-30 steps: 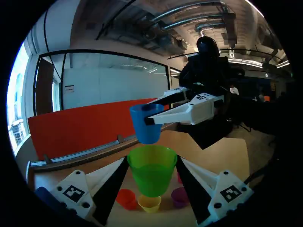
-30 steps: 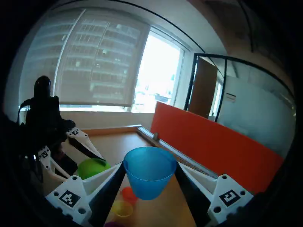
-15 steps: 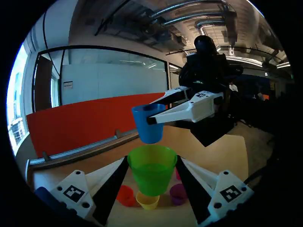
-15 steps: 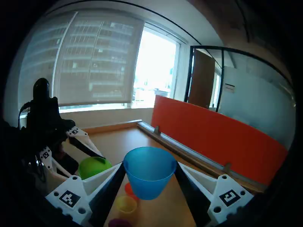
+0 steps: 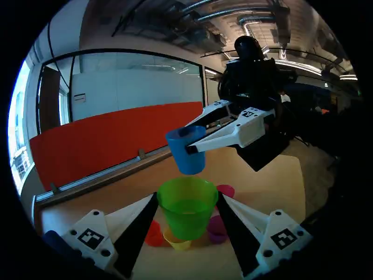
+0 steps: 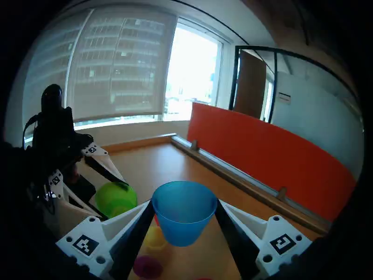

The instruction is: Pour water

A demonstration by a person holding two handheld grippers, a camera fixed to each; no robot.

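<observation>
In the left gripper view my left gripper (image 5: 187,212) is shut on a green cup (image 5: 187,211) that holds some liquid and stands upright. Above and just beyond it the right gripper (image 5: 186,143) holds a blue cup (image 5: 185,151), also upright. In the right gripper view my right gripper (image 6: 184,215) is shut on that blue cup (image 6: 184,213), whose inside looks empty. To its left the left gripper (image 6: 109,186) holds the green cup (image 6: 115,198), tilted toward the camera.
Small cups sit on the wooden table (image 5: 261,182) below: red (image 5: 153,233), yellow (image 5: 176,242), purple (image 5: 216,228) and pink (image 5: 225,190). An orange partition (image 5: 107,135) runs along the table's far edge. A window (image 6: 191,74) lies behind.
Both grippers have tipped downward a little, so more tabletop and small cups show below. The blue cup has shifted slightly right in the left gripper view. The green cup now leans toward the right camera.
</observation>
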